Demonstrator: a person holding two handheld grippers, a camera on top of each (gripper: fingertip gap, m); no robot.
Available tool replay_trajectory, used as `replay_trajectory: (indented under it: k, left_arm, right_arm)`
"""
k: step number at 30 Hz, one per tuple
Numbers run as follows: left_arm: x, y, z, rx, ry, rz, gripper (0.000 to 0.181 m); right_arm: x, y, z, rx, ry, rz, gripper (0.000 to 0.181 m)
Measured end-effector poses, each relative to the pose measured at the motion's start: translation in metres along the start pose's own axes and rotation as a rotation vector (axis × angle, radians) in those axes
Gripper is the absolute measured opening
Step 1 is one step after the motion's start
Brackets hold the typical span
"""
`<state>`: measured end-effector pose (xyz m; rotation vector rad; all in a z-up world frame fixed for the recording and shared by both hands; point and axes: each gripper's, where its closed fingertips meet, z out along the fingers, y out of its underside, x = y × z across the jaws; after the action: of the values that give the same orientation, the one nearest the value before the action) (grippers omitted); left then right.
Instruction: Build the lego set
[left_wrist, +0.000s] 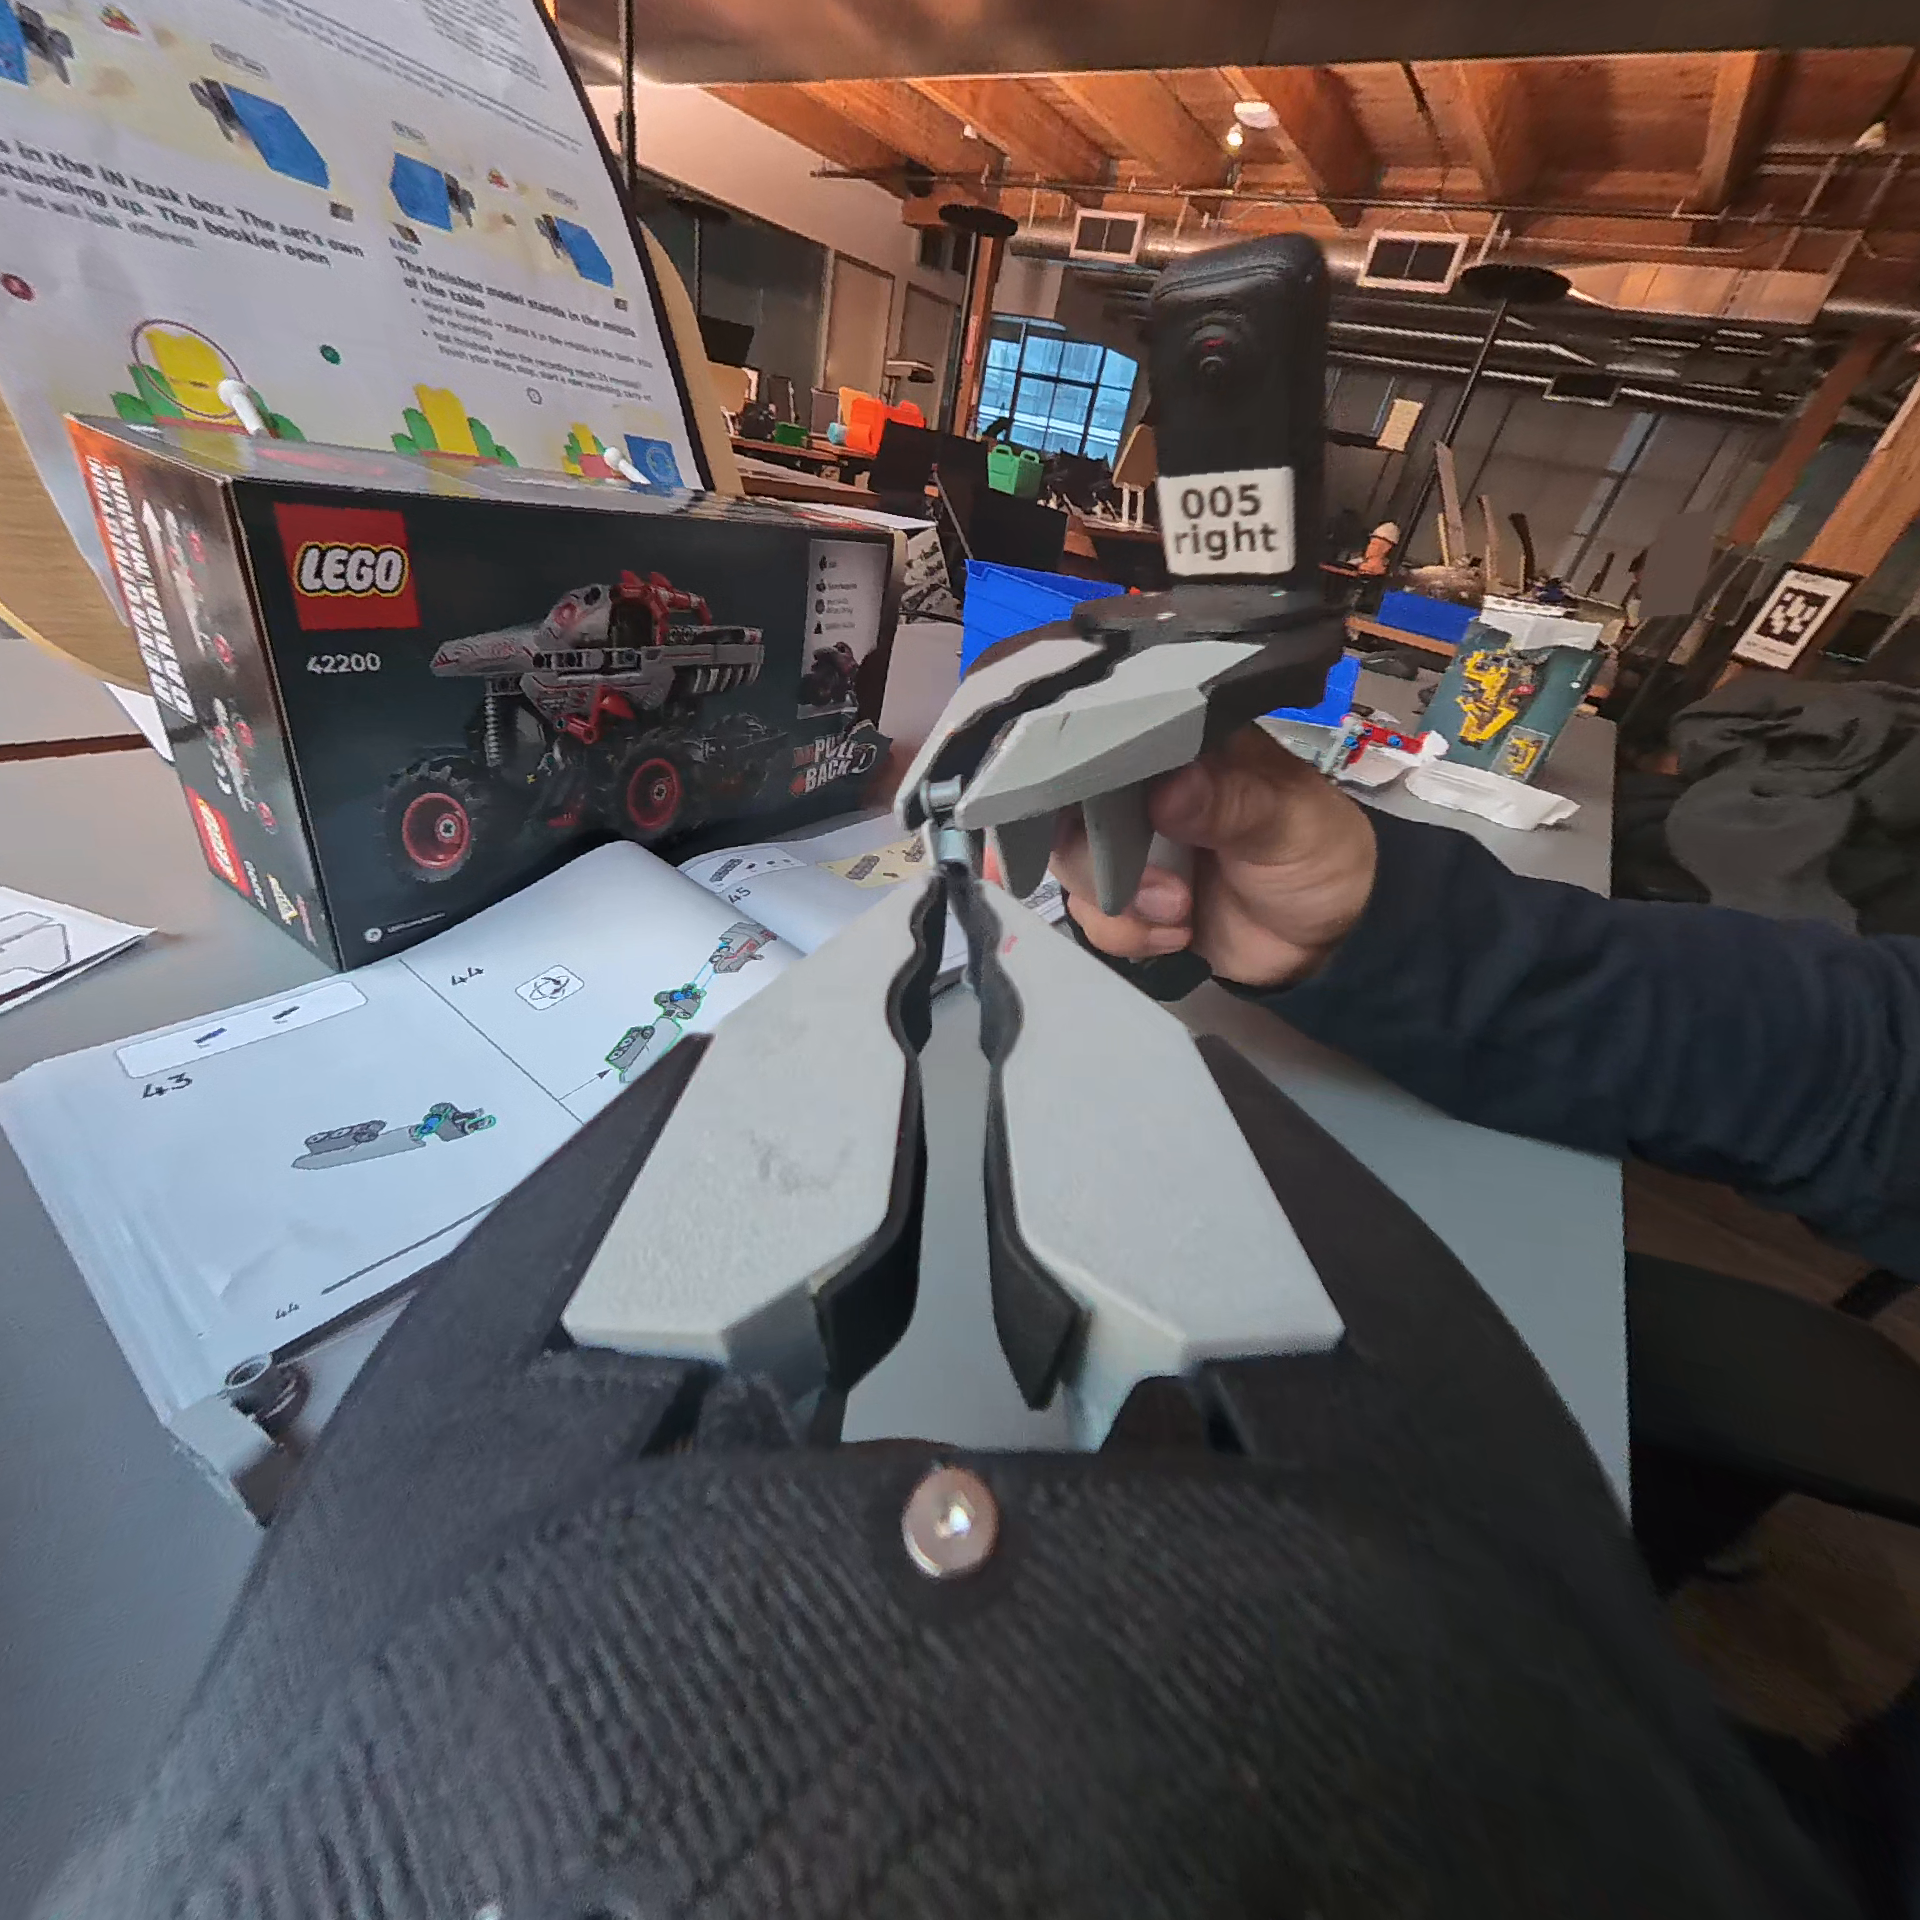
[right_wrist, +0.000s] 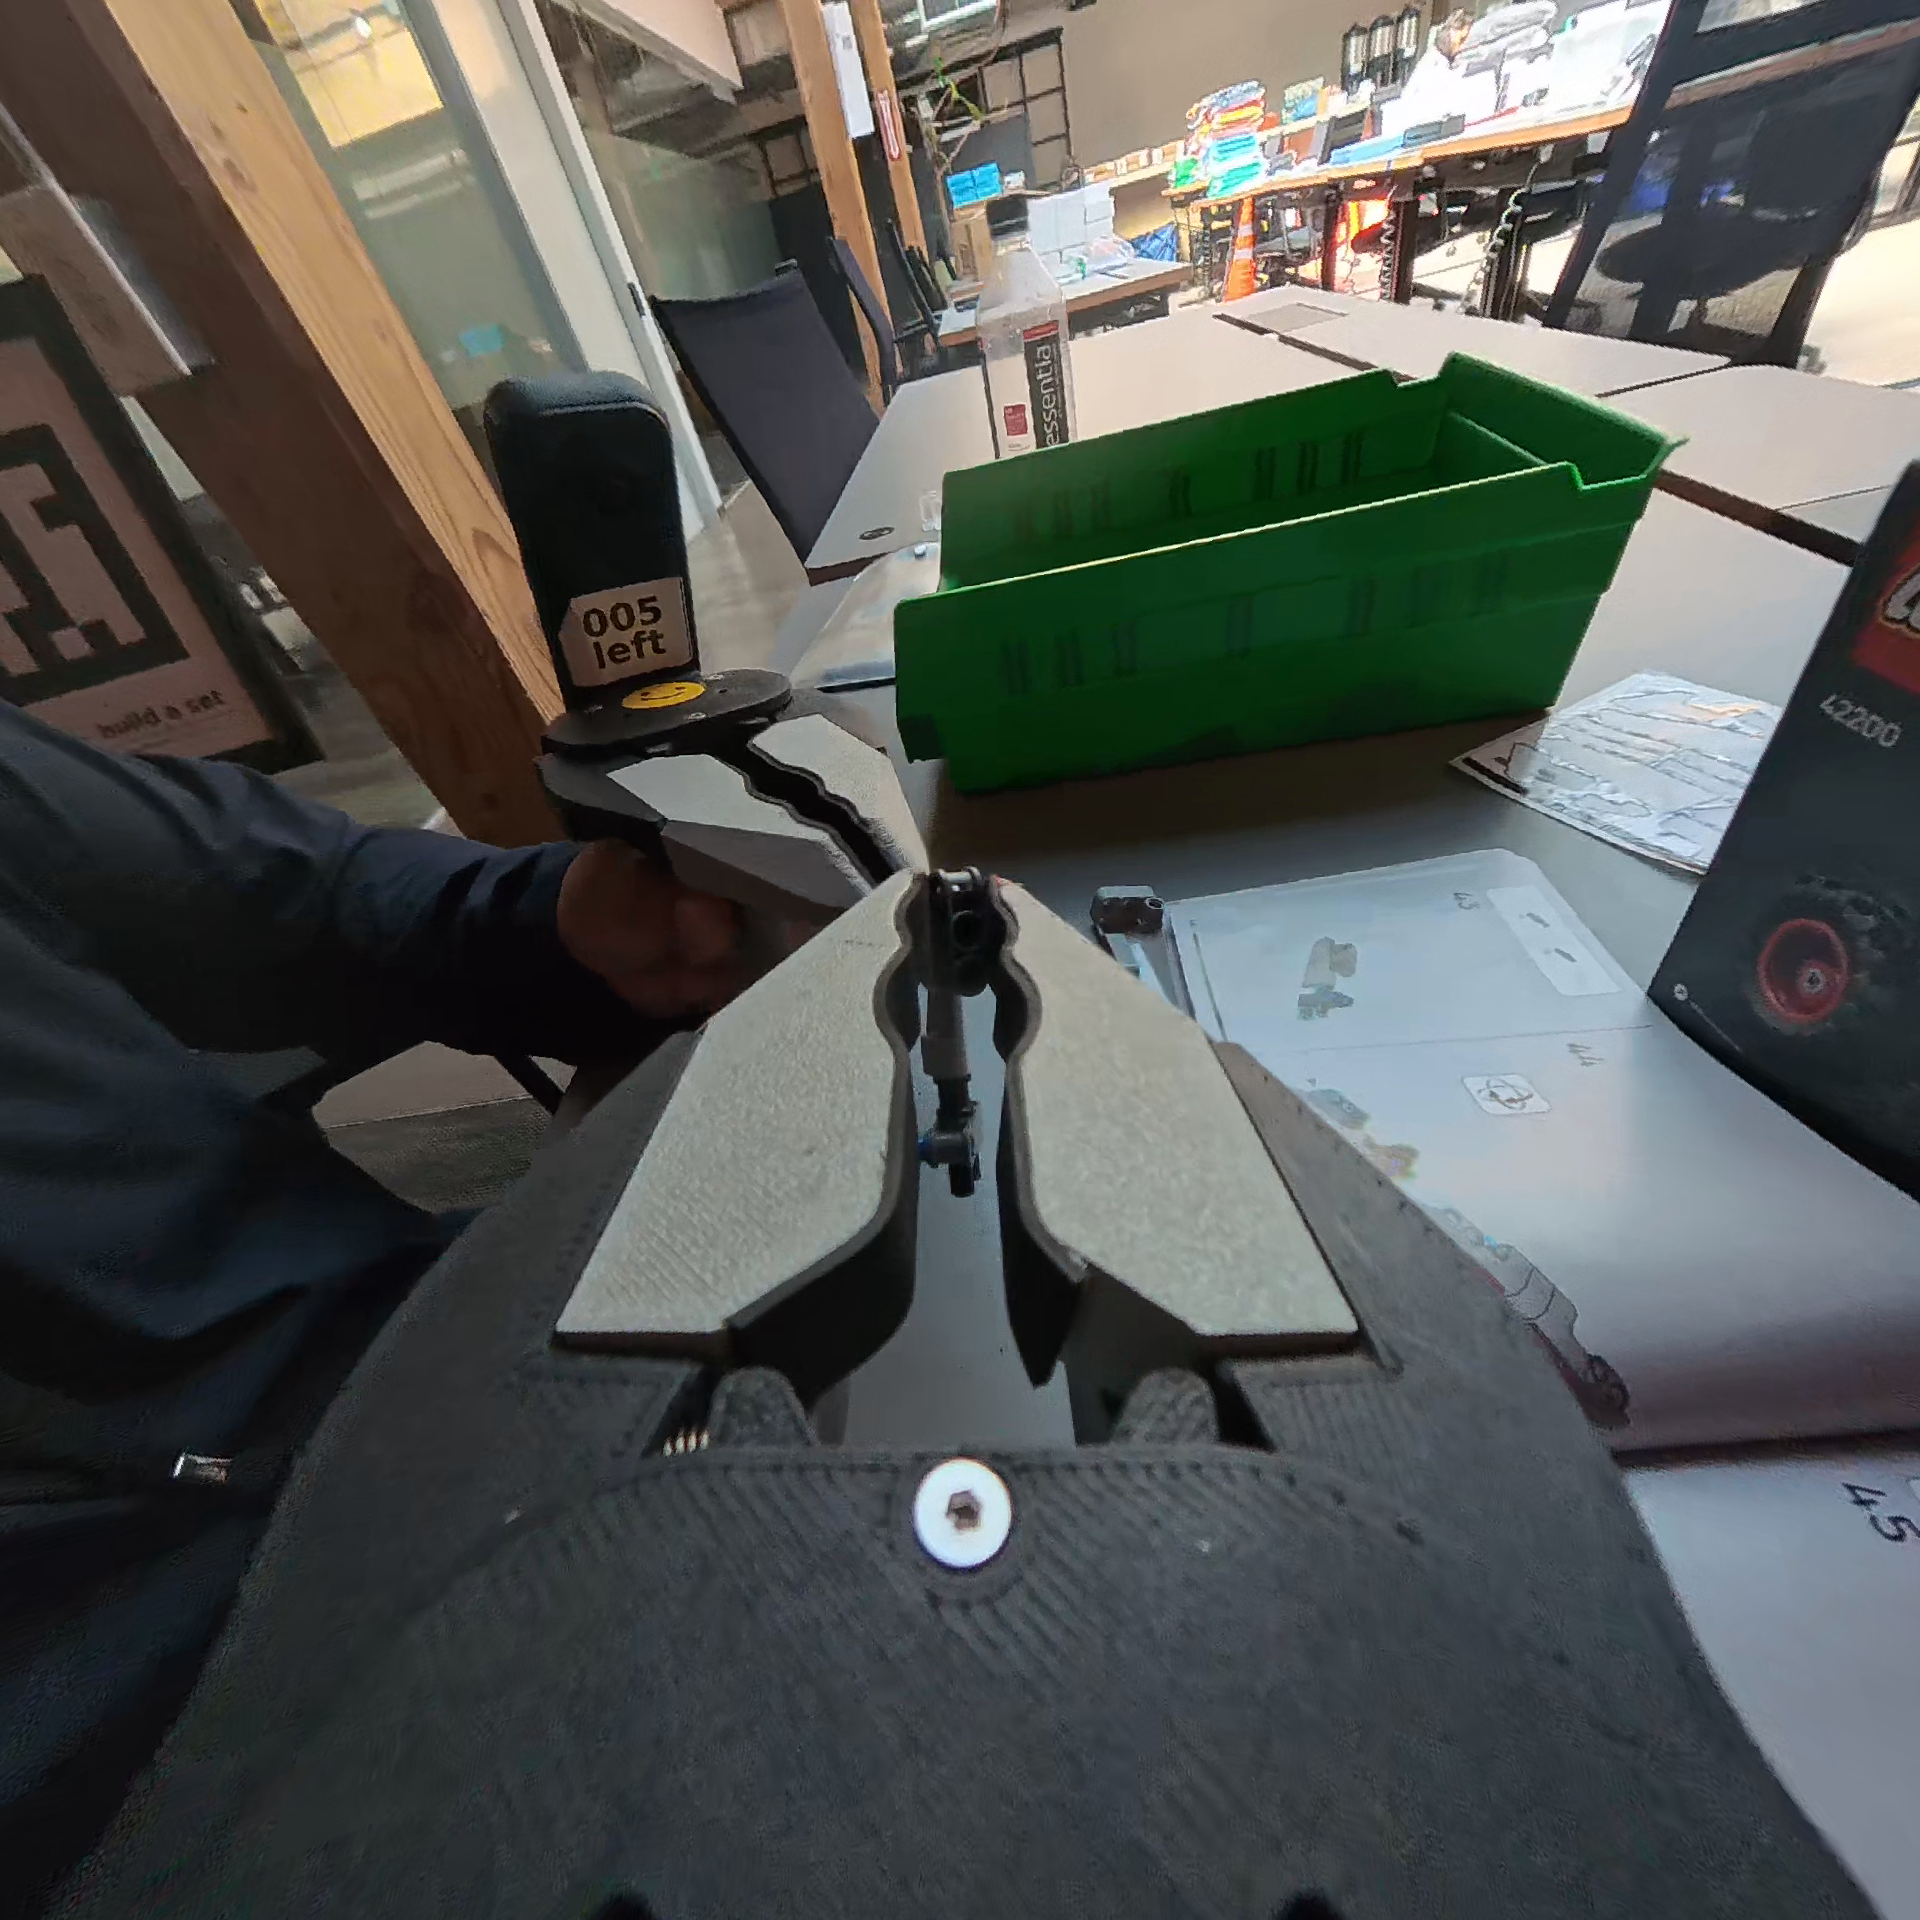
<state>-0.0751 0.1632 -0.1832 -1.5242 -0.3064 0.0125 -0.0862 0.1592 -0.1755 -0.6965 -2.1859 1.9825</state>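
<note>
A small Lego assembly (right_wrist: 948, 1044), a grey shaft with black connectors at both ends and a blue pin, is held in the air between both grippers. My right gripper (right_wrist: 961, 909) is shut on it, and the piece lies along the gap between its fingers. In the left wrist view the grey end of the piece (left_wrist: 943, 821) sticks out of the right gripper (left_wrist: 932, 798). My left gripper (left_wrist: 951, 896) meets it tip to tip and is shut on the piece's end. The left gripper (right_wrist: 902, 868) also shows in the right wrist view, held by a hand.
The open instruction booklet (left_wrist: 364, 1091) lies on the grey table below, with the Lego box (left_wrist: 520, 707) standing behind it. A loose grey piece (right_wrist: 1127, 909) lies by the booklet's corner. A green bin (right_wrist: 1247, 623), a water bottle (right_wrist: 1023, 343) and a sticker sheet (right_wrist: 1631, 764) sit farther off. Less than 4 cm separates the two grippers' tips.
</note>
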Motion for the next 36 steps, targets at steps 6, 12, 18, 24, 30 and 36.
replay_trajectory:
  k: [6,12,18,24,30,36]
  left_arm:
    - [0.004,0.002,0.003,-0.015,0.061,-0.044,0.000]
    - [-0.010,0.002,-0.005,-0.028,0.030,-0.060,0.008]
    - [0.002,0.008,0.000,-0.071,0.125,-0.111,0.010]
    - [0.000,0.009,0.000,-0.084,0.102,-0.103,0.005]
    - [-0.019,0.013,0.001,-0.128,-0.142,0.112,0.005]
    - [-0.021,0.006,-0.005,-0.101,-0.253,0.256,0.004]
  right_arm:
    - [0.000,0.010,0.003,-0.019,-0.070,0.073,0.007]
    - [-0.005,0.006,0.001,0.024,-0.147,0.138,0.007]
    - [-0.009,0.011,0.007,0.009,-0.173,0.143,0.007]
    - [-0.007,0.012,0.008,0.035,-0.175,0.163,0.007]
    - [0.016,0.016,0.013,0.034,0.112,0.092,0.015]
    - [0.012,0.009,0.018,0.042,0.232,-0.039,0.005]
